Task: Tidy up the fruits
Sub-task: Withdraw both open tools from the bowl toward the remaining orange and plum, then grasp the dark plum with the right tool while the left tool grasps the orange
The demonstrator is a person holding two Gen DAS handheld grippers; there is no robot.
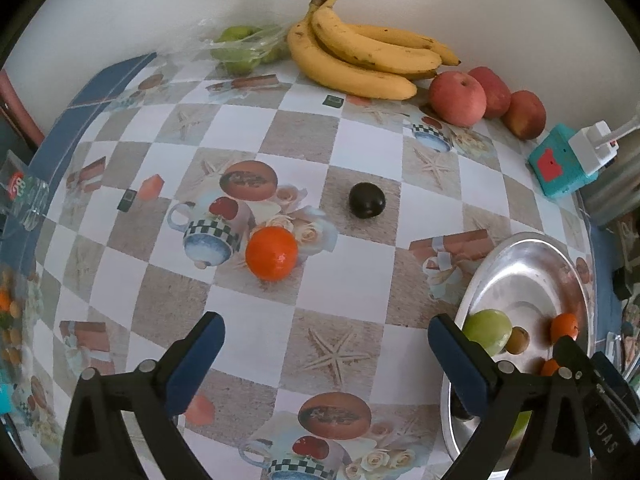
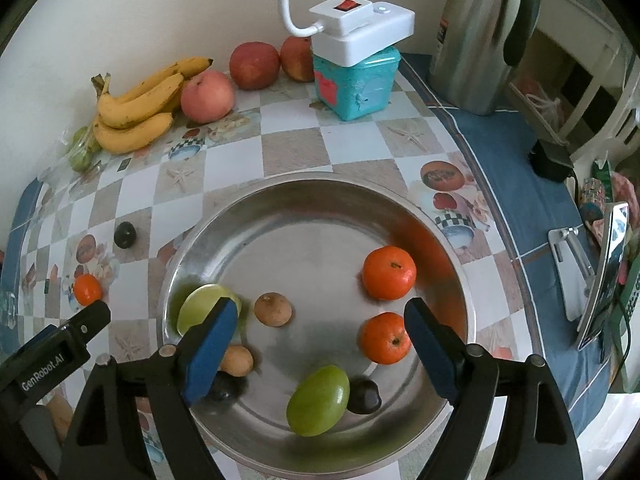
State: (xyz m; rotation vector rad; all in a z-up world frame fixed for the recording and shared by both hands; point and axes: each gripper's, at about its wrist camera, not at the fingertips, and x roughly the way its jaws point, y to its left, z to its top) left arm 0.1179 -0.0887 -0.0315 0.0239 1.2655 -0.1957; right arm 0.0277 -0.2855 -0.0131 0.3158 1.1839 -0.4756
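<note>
Fruits lie partly in a round steel tray (image 2: 320, 188) and partly on the checkered table (image 1: 360, 152). Left tongs (image 1: 326, 344): jaws spread wide, nothing between them, hanging above bare tablecloth just short of a loose tangerine (image 1: 272, 253); a dark plum (image 1: 367, 201) lies beyond it, well apart. Right tongs (image 2: 320, 326): jaws apart, nothing gripped, poised over the tray; the left pad overlaps a green fruit (image 2: 200, 304) in the picture, and contact cannot be told. The right wrist view shows the tray contents: two tangerines (image 2: 389, 273), a green oval fruit (image 2: 318, 400), a dark plum (image 2: 363, 396) touching it, and two brown fruits (image 2: 273, 309). Only this view shows a steel flask (image 2: 476, 36) and a phone on a stand (image 2: 600, 276) near the table's right edge. The left wrist view alone shows bagged green fruit (image 1: 240, 48) beside the bananas (image 1: 360, 56) and apples (image 1: 458, 98) along the back wall. A teal box (image 2: 354, 80) carries a white power strip (image 2: 362, 30). Open tablecloth lies between the loose fruit and the tray rim.
</note>
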